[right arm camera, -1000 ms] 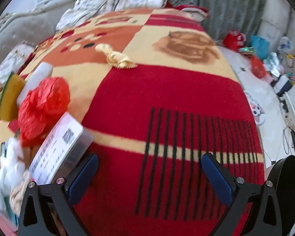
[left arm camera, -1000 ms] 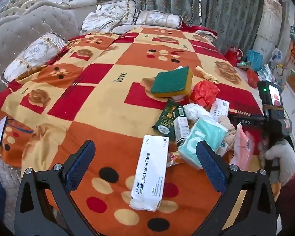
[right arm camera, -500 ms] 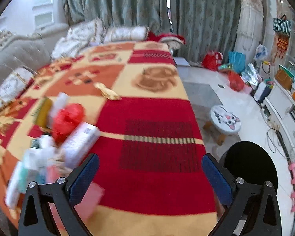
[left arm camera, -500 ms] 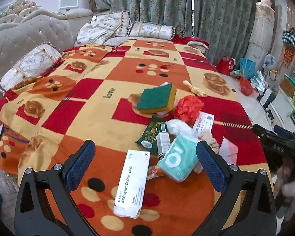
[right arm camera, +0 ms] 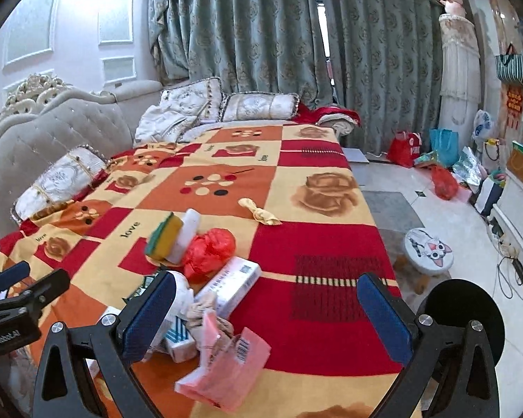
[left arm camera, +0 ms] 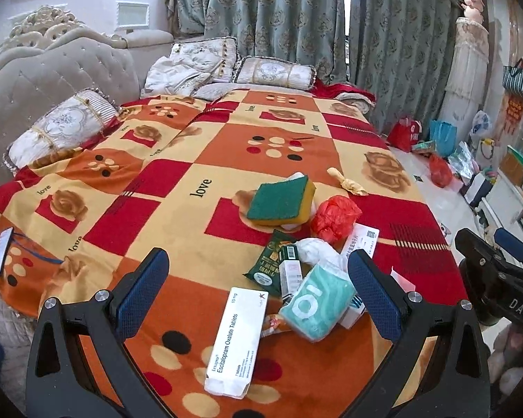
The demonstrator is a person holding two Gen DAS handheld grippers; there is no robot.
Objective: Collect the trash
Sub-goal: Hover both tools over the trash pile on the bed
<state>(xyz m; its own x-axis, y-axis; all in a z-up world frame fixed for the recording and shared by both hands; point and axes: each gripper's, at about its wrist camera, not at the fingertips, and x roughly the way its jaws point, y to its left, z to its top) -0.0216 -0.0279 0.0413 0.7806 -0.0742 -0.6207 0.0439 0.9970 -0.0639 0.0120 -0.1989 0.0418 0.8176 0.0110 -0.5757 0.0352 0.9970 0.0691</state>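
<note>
While left gripper [left arm camera: 258, 289] gapes, tablet box [left arm camera: 237, 341] — between

Trash crowds the bed [left arm camera: 177, 209] right of the tablet box [left arm camera: 239, 339]: teal pack [left arm camera: 317, 301], red bag [left arm camera: 334, 217], sponge [left arm camera: 280, 200] stacked close. Left of that box, bare blanket; beyond the sponge, open too.

White box [left arm camera: 236, 339] at six o'clock reads "Escitalopram Oxalate Tablets, 10 mg"; blanket [left arm camera: 198, 160] squares say "love"; right gripper [left arm camera: 505, 278] body at three o'clock shows "DAS"; left gripper [right arm camera: 14, 299] body reads "GenRobot.AI".
</note>
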